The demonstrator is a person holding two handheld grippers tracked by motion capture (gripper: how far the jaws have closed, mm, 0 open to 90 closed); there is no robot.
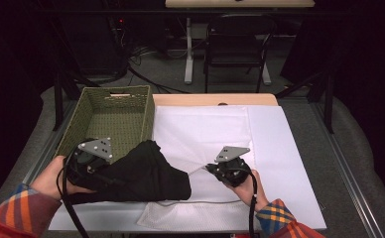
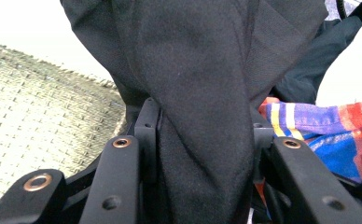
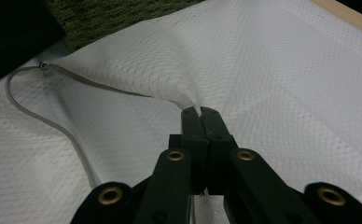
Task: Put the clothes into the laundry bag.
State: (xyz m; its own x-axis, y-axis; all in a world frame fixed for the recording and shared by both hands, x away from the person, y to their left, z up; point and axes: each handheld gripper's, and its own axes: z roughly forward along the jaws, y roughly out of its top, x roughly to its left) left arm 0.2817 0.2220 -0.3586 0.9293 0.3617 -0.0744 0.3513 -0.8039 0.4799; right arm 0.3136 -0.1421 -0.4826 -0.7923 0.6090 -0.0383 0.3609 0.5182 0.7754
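A black garment (image 1: 151,173) lies bunched on the table's front left, partly over a white mesh bag (image 1: 200,134). My left gripper (image 1: 112,174) is shut on the garment's left end, just in front of the green woven basket (image 1: 76,124). In the left gripper view the black cloth (image 2: 193,56) fills the gap between the jaws (image 2: 200,116) and hangs over them. My right gripper (image 1: 209,167) is shut on a fold of the mesh bag and pulls it up into a ridge. The right gripper view shows the mesh (image 3: 263,70) pinched at the jaw tips (image 3: 200,112).
The bag's pale drawstring (image 3: 53,123) curves across the mesh toward the garment. A white sheet (image 1: 280,148) covers the wooden table (image 1: 215,99). The basket looks empty inside. A dark chair (image 1: 237,44) stands beyond the table. Plaid sleeves come in at the bottom corners.
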